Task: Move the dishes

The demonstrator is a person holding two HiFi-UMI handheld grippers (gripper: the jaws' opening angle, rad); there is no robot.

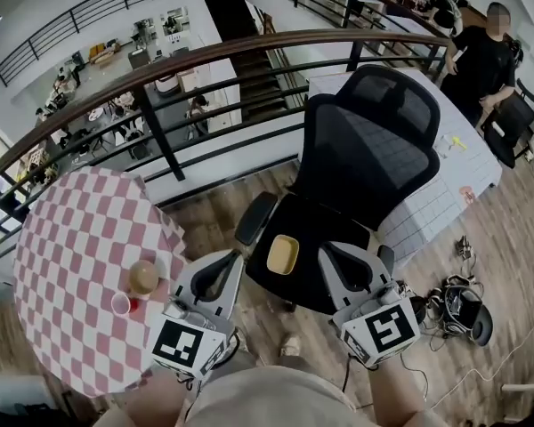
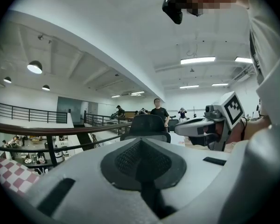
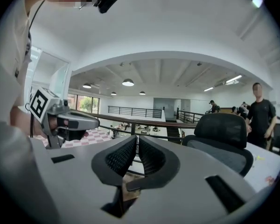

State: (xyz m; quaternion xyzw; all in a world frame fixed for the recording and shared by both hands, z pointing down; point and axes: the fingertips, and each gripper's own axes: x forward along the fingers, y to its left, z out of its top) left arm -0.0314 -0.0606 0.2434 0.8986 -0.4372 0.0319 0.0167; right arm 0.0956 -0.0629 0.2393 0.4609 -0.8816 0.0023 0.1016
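Yellow dish (image 1: 282,254) lies on the office chair (image 1: 374,140) seat ahead of the left tool (image 1: 224,263) and right tool (image 1: 335,258), both clenched empty; approaching unopened may push it off the seat.

Table cover (image 1: 71,238): checked red-and-white cloth, matt, lying smooth.
Chair (image 1: 374,140): black open mesh back, matt; dark padded seat; armrests smooth and dull.
Dish (image 1: 282,254): yellow, smooth, faint sheen; material cannot be told.
Railing (image 1: 205,56): brown top rail with a soft gloss; dark painted metal bars.
Floor (image 1: 214,216): wood planks, worn and matt.
Shells: left gripper (image 1: 221,261) and right gripper (image 1: 343,249) in pale grey matt plastic.
Pads (image 3: 117,157): black, finely dimpled, rubbery.
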